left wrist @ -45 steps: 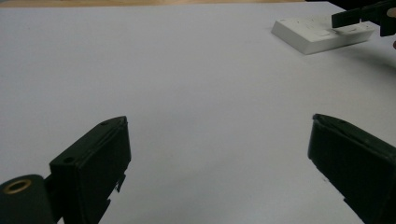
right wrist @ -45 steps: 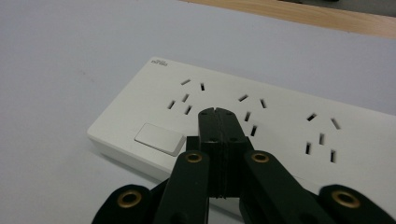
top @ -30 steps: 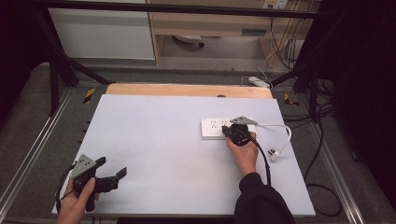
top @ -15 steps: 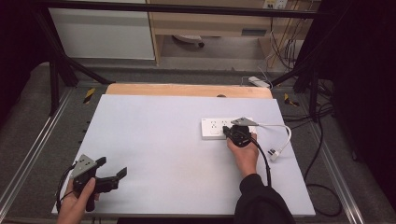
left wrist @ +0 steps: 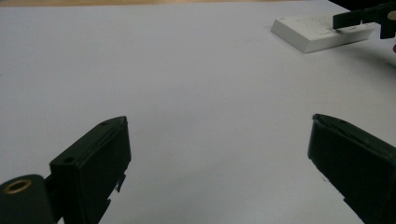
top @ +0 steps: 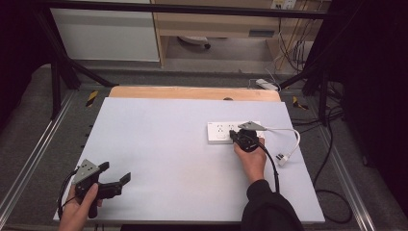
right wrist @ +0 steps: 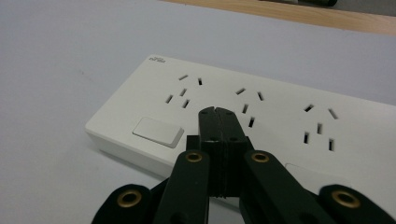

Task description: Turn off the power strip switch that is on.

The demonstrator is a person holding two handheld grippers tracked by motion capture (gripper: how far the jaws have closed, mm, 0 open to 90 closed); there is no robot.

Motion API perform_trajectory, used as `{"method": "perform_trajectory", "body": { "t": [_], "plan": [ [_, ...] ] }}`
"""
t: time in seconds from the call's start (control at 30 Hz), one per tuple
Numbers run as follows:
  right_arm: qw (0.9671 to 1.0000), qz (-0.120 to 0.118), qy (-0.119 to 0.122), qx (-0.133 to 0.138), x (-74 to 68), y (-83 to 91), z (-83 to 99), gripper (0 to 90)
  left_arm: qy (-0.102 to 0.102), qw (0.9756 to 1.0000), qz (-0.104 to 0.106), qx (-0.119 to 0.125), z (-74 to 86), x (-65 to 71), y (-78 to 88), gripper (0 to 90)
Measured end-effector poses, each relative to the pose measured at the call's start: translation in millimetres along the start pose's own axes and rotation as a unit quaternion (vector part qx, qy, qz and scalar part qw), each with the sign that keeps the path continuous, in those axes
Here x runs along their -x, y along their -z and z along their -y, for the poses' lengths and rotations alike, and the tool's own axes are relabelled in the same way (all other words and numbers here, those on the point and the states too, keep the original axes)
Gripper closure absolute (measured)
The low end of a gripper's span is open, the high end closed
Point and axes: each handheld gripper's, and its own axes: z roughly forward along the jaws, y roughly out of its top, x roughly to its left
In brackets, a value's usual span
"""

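While the left tool (top: 117, 182) rests released over the bare near-left surface (top: 163, 144), the right tool (right wrist: 218, 113) is clenched empty above the white power strip (right wrist: 261, 116) at the far right, seemingly just over it between its switch (right wrist: 157, 131) and sockets.

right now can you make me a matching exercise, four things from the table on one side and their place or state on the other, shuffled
Things
1. left hand-held gripper
2. right hand-held gripper
3. power strip
4. white plug

Place or state
A. lying on the mat at the end of its cable, not plugged in
B. jaws wide apart over bare mat
C. jaws shut together over the sockets
D. white, with three socket groups, a switch at one end

Pairs: 1-B, 2-C, 3-D, 4-A
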Motion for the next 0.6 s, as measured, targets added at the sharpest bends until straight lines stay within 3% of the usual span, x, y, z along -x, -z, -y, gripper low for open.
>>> {"method": "perform_trajectory", "body": {
  "t": [0.27, 0.5, 0.6],
  "plan": [
    [1.0, 0.004, -0.001, 0.001, -0.9, -0.2, 0.8, 90.0, 0.001, 1.0, 0.0, -0.002, 0.4, 0.3, -0.1, 5.8],
    [0.9996, 0.011, 0.026, 0.007, -3.5, -1.9, 3.4, 90.0, 0.001, 1.0, -0.001, -0.005, 0.5, 0.1, -0.3, 5.9],
    [0.9996, 0.013, 0.025, 0.009, -4.1, -2.0, 3.7, 90.0, 0.0, 1.0, -0.001, -0.004, 0.7, 0.1, 0.0, 5.9]
  ]
}}
